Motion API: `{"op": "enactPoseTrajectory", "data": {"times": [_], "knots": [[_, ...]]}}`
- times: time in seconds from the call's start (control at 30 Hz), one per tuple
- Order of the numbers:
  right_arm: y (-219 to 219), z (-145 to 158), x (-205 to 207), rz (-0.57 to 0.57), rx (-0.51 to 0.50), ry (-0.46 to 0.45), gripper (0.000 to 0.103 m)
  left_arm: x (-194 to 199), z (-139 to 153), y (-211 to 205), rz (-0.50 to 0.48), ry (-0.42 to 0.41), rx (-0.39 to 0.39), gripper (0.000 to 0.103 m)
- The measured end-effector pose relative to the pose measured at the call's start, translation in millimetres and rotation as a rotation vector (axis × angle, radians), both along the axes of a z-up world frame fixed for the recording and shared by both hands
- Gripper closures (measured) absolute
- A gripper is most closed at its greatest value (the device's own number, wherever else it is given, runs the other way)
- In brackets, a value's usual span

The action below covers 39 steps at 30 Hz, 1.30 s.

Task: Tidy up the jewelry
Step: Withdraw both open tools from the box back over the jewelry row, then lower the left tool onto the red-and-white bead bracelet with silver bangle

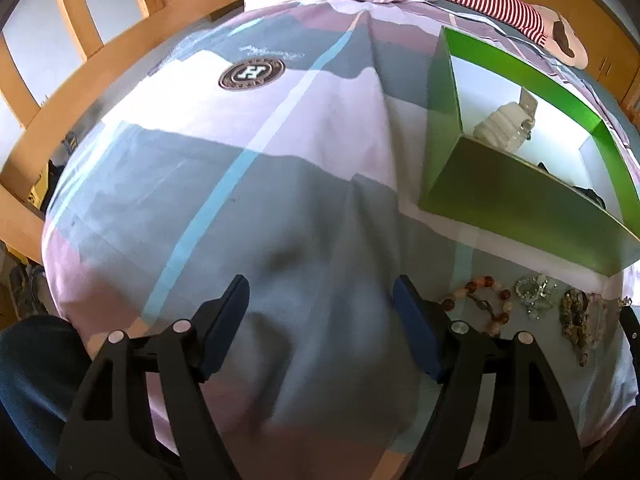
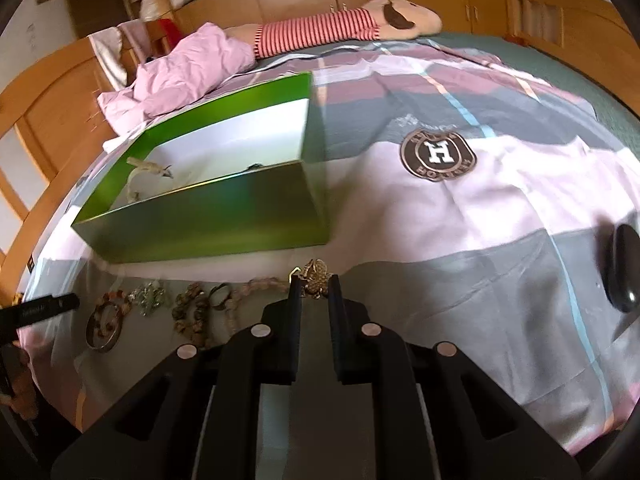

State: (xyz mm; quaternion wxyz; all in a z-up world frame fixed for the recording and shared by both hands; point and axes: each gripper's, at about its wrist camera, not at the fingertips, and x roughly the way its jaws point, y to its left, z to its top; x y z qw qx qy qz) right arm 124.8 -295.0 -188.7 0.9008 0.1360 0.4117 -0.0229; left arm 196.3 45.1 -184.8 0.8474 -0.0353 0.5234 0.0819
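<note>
Right gripper (image 2: 314,286) pinched nearly closed on a gold filigree brooch (image 2: 316,278) at its fingertips, at 5 o'clock off the green box (image 2: 208,220) corner; brooch's long axis unclear. Left gripper (image 1: 321,300) wide open, empty, over the bedspread (image 1: 240,184). Box's long axis runs 8-to-2.

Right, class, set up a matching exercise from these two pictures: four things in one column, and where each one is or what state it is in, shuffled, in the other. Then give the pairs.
Things
1. gold brooch
2. white bracelet
3. left tongs
4. orange bead bracelet

Places or states
A. lying on the bedspread in front of the box
B. open, holding nothing
C. pinched between the right tongs
D. inside the green box

Pairs: 1-C, 2-D, 3-B, 4-A
</note>
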Motion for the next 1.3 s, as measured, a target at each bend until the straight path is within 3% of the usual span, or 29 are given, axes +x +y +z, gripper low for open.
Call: {"op": "enactPoseTrajectory", "data": {"times": [0.37, 0.8, 0.93, 1.0, 1.03, 1.1, 1.2, 1.3], "knots": [[17.1, -2.4, 0.0, 0.052, -0.078, 0.003, 0.090, -11.7, -9.1, -58.1, -0.192, 0.015, 0.045, 0.021], [19.0, -4.5, 0.3, 0.057, -0.077, 0.012, 0.089, -20.6, -15.7, -71.6, -0.225, 0.019, 0.104, 0.014], [12.0, -4.6, 0.6, 0.025, -0.063, 0.016, 0.089, -21.3, -19.0, -69.6, -0.216, 0.024, 0.111, 0.018], [6.1, -4.0, 0.2, -0.002, -0.048, 0.015, 0.089, -21.6, -19.3, -66.1, -0.210, 0.021, 0.080, 0.027], [1.5, -3.7, -0.5, -0.023, -0.037, 0.017, 0.087, -22.1, -18.8, -65.9, -0.208, 0.017, 0.075, 0.029], [-2.9, -2.7, -2.7, -0.044, -0.020, 0.008, 0.067, -22.5, -18.1, -67.1, -0.217, 0.004, 0.088, 0.039], [-3.1, 1.2, -6.1, -0.045, -0.007, -0.015, 0.057, -24.4, -17.4, -70.8, -0.235, -0.006, 0.102, 0.046], [4.3, -1.1, -4.3, -0.023, -0.046, 0.001, 0.055, -25.3, -16.1, -71.0, -0.229, -0.003, 0.102, 0.041]]}}
